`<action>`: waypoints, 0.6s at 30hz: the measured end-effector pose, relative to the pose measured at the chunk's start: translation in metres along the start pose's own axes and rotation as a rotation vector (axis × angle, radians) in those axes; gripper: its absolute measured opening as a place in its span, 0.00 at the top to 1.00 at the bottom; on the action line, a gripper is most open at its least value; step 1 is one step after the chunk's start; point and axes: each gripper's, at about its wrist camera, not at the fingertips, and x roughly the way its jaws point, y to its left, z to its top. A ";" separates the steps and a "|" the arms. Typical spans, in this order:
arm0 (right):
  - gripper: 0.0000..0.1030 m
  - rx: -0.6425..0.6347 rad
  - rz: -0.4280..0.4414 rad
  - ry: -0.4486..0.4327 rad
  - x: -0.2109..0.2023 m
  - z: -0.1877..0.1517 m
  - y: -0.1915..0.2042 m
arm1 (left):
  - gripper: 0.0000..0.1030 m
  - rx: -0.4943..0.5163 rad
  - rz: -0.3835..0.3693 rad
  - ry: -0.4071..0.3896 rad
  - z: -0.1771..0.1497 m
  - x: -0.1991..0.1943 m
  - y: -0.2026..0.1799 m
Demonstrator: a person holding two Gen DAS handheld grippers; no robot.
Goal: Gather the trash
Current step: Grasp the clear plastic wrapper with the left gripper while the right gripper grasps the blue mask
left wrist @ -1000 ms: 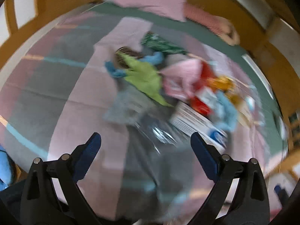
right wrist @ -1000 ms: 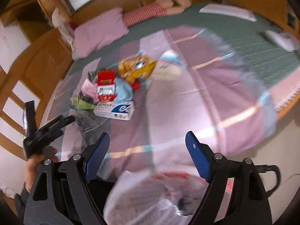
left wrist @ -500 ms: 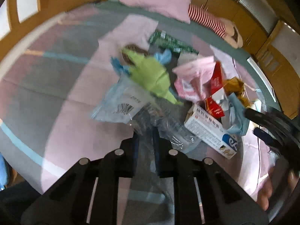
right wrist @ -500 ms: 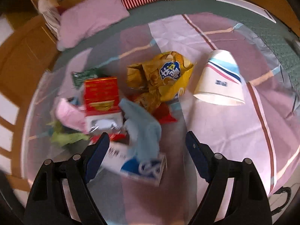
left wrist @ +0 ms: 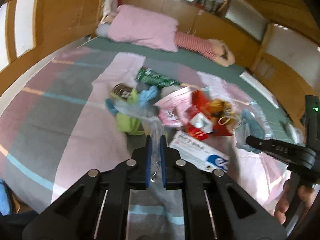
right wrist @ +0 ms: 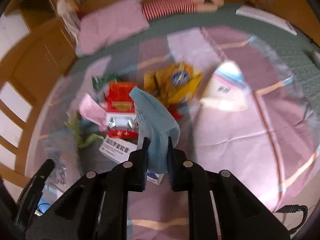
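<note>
Jaws of both grippers have just closed on trash from the pile on the bed (left wrist: 50, 132). The left gripper (left wrist: 155, 140), low centre of its frame, now pinches a clear plastic bag (left wrist: 148, 120), lifting it off the heap. The right gripper (right wrist: 157, 140) pinches a blue face mask (right wrist: 154, 116) draped up between its jaws. Boxes and wrappers remain, so collecting looks barely begun.

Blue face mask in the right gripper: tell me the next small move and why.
Probably lift it straight up, clear of the pile. The right gripper has just closed on the blue face mask, whose far end still drapes over the red carton, while the left gripper already pinches the clear plastic bag.
</note>
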 end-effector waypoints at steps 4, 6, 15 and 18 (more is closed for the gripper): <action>0.83 0.003 -0.009 -0.077 -0.045 -0.010 -0.015 | 0.92 -0.003 -0.164 -0.030 -0.005 -0.014 -0.009; 0.83 -0.002 -0.018 -0.102 -0.058 -0.016 -0.020 | 0.92 0.010 -0.213 -0.030 -0.008 -0.018 -0.014; 0.83 0.022 -0.038 -0.173 -0.111 -0.057 -0.043 | 0.93 0.130 -0.152 -0.028 -0.021 -0.018 -0.034; 0.83 0.012 -0.035 -0.190 -0.127 -0.072 -0.044 | 0.93 0.119 -0.141 -0.040 -0.018 -0.027 -0.034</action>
